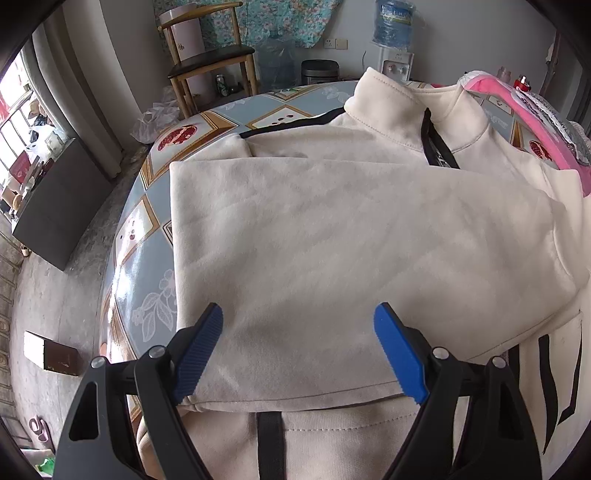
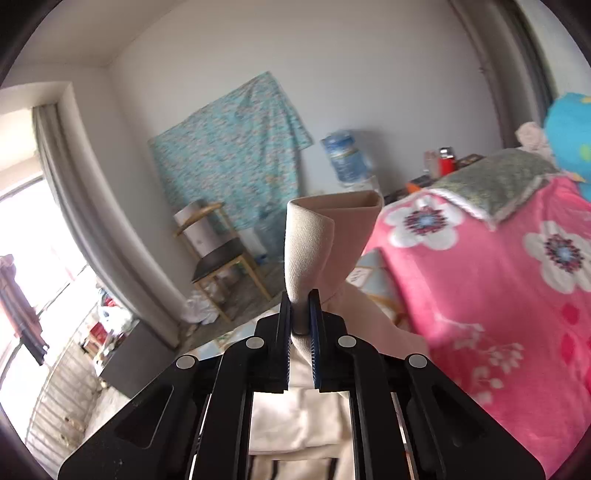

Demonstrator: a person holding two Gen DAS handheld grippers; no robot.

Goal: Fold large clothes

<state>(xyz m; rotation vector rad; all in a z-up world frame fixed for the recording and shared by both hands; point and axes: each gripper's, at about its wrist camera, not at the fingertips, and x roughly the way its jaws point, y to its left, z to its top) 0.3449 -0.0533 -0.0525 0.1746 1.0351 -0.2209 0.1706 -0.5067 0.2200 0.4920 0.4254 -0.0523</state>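
Sweatshirt point(image 1: 332, 229) on table point(image 1: 140, 221), left side folded in; left gripper point(image 1: 299, 332) spread apart, right gripper point(image 2: 299, 325) clamped on cuff point(image 2: 325, 236); remaining folds left, I judge.

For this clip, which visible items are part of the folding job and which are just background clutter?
Job: cream sweatshirt, its ribbed cuff pinched in the right gripper, open left gripper, patterned table.
Clutter: pink floral blanket, wooden chair, water dispenser, teal wall cloth.

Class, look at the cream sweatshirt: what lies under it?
Under the cream sweatshirt lies a patterned tablecloth, visible at its left and far edges. Whatever sits beneath the garment's middle is covered.
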